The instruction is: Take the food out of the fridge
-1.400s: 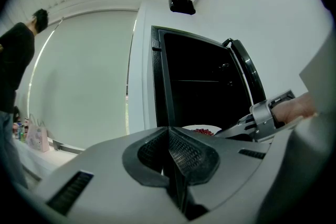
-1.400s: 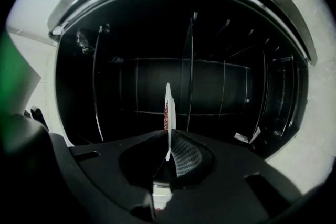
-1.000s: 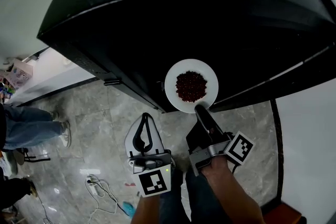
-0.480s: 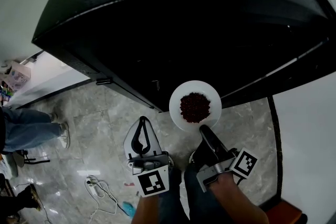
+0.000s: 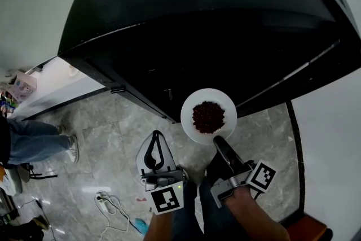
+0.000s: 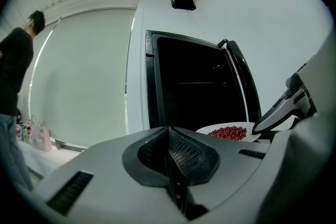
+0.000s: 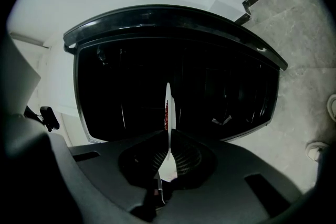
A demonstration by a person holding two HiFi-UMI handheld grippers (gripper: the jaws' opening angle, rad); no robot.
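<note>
The right gripper (image 5: 219, 143) pinches the rim of a white plate (image 5: 192, 101) of red beans (image 5: 207, 116), held in front of the open fridge (image 5: 225, 36). Its own view shows the plate edge-on between the jaws. The left gripper (image 6: 169, 149) is pressed together, empty.

Pale grey left gripper (image 5: 156, 136), dark right gripper (image 5: 218, 141), black-and-white marker cubes (image 5: 167, 200)

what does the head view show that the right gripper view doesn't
Head view only: the white left claw, a bystander's blue-jeaned legs, and the heap of dark red beans seen from above. Right gripper view only: the round white plate edge-on, pinched in the right claw. Both: that plate and the big black fridge.
</note>
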